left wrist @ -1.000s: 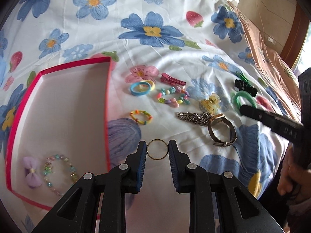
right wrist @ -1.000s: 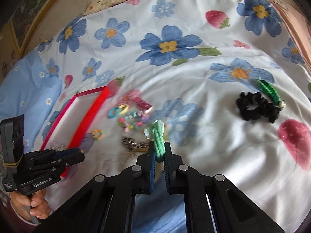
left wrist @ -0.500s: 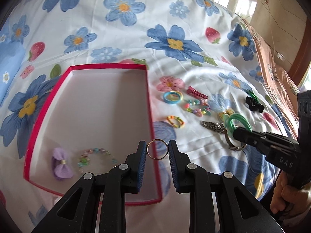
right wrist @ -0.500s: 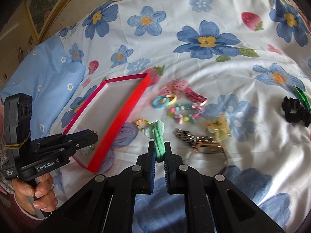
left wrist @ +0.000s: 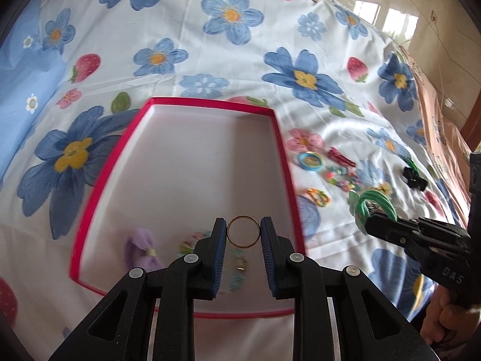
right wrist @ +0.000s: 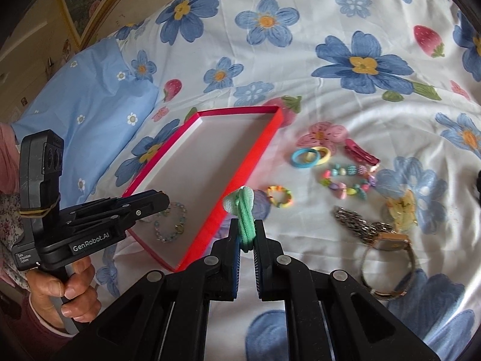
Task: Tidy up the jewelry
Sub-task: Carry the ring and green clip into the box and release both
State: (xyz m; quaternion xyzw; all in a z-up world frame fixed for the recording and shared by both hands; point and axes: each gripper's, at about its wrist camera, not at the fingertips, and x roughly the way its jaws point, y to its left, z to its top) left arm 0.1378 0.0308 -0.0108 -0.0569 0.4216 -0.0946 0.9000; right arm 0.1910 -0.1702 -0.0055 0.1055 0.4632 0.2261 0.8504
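A: Left tongs [left wrist: 243, 236] status?
B: Pinching a thin gold ring [left wrist: 243, 232] edge to edge, held over the red-rimmed box [left wrist: 282, 150] on the bed.
A: Right tongs [right wrist: 247, 232]?
B: Clamped on a green hair tie [right wrist: 245, 210], just beside the box's right wall.
A: Box contents?
B: Purple bow [left wrist: 141, 248], beaded bracelet [right wrist: 170, 221]. Watch [right wrist: 387, 258], chain [right wrist: 351, 219], bead strings and colored rings [right wrist: 311, 156] lie loose on the floral sheet [right wrist: 300, 75].
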